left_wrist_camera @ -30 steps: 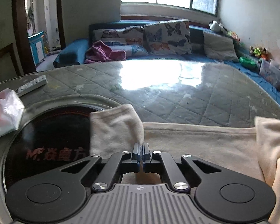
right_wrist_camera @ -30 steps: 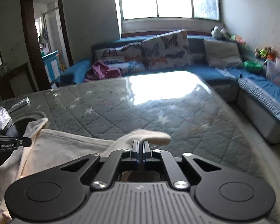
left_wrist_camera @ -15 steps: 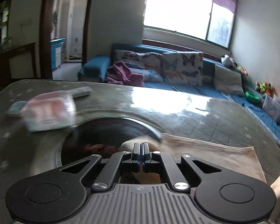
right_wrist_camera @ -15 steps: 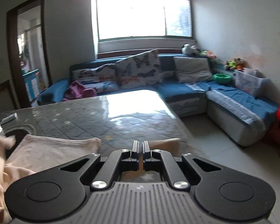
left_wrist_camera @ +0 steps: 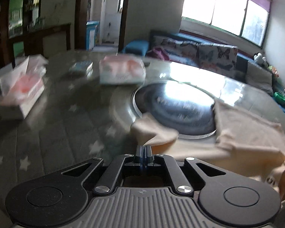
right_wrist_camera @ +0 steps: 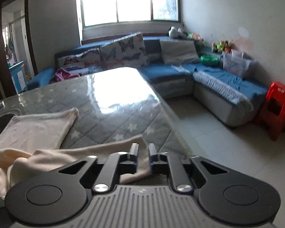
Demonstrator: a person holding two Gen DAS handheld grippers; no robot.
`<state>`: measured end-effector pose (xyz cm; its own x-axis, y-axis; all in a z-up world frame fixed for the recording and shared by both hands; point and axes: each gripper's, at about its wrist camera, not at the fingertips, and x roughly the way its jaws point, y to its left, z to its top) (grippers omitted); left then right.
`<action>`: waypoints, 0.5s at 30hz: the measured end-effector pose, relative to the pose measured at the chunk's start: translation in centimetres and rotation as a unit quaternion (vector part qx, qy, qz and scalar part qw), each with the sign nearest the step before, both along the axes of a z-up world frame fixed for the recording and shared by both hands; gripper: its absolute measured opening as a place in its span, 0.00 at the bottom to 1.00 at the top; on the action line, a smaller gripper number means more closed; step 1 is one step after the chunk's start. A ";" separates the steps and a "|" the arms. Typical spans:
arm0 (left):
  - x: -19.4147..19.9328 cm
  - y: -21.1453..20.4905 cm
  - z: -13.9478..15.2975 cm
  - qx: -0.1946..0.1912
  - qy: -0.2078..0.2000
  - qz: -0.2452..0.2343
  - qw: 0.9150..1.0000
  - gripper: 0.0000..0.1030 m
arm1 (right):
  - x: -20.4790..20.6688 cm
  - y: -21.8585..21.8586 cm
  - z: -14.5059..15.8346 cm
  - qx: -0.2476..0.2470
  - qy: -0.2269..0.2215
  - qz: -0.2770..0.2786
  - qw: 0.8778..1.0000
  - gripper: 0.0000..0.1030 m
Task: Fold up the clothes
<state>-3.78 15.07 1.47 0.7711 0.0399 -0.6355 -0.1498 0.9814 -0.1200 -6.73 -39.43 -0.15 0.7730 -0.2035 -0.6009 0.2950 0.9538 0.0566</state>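
A cream-coloured garment (left_wrist_camera: 243, 133) lies on the quilted grey table (left_wrist_camera: 62, 133). My left gripper (left_wrist_camera: 144, 149) is shut on a corner of the garment, held low over the table near the round black glass insert (left_wrist_camera: 172, 112). In the right wrist view the garment (right_wrist_camera: 36, 131) spreads to the left, with an edge (right_wrist_camera: 112, 148) near the table's right rim. My right gripper (right_wrist_camera: 143, 148) is open, its jaws a small gap apart, with the cloth edge lying between and under them.
Two tissue packs (left_wrist_camera: 20, 93) (left_wrist_camera: 121, 72) and a small box (left_wrist_camera: 81, 67) lie on the table's left part. A blue corner sofa (right_wrist_camera: 209, 79) with butterfly cushions stands behind. A red stool (right_wrist_camera: 275, 108) stands on the tiled floor at right.
My left gripper has swung left and back with its cloth corner, bringing the tissue packs into view. My right gripper has opened and let go of the cloth edge.
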 end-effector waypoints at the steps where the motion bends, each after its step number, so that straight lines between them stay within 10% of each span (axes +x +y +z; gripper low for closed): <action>1: -0.2 0.1 -0.2 0.001 0.003 0.000 1.000 0.02 | 0.2 0.1 -0.5 0.001 0.005 -0.002 1.000 0.25; 9: -1.2 0.5 -1.6 0.007 0.025 0.005 1.000 0.02 | 1.8 -0.6 -3.8 0.009 0.039 -0.019 0.999 0.42; 15: -1.4 0.4 -2.0 0.012 0.036 0.007 0.999 0.02 | 1.9 -0.6 -4.1 0.009 0.032 -0.007 0.999 0.29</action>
<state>-5.15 15.46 -0.53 0.7225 0.0663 -0.6882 -0.1714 0.9815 -0.0853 -4.86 -39.98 -4.27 0.7302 -0.2020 -0.6527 0.3112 0.9488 0.0546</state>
